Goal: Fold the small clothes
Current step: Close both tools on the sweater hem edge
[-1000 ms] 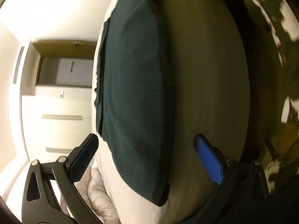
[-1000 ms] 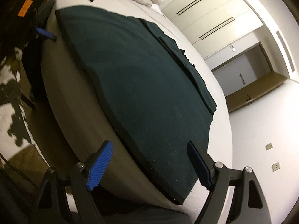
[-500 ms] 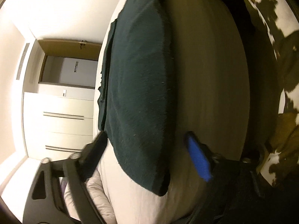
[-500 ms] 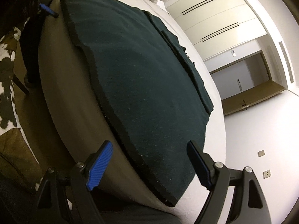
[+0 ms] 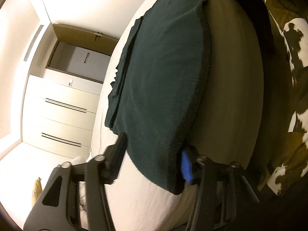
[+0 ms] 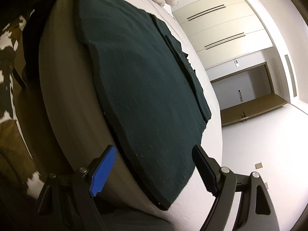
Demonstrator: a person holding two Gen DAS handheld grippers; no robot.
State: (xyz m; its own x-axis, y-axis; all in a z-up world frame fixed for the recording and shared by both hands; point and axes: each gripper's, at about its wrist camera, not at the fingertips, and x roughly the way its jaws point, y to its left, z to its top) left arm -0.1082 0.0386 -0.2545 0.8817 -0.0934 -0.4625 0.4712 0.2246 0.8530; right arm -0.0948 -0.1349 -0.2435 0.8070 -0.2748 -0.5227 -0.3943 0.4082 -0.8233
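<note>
Lying flat on the pale bed point(image 5: 231, 77), the dark green knitted garment point(image 5: 163, 77) has a thick hemmed edge; the left gripper point(image 5: 152, 165) is closing around its near corner; the right gripper point(image 6: 154, 169) gapes wide over another corner, gripping nothing; far folds are indistinct.

1. You have one dark green garment point(image 5: 163, 88) spread flat on the bed point(image 5: 138, 198), its fabric finely ribbed.
2. Its near edge follows the bed's edge.
3. Along its far side lies a narrower folded strip point(image 6: 184, 57) with a ragged, wrinkled end.
</note>
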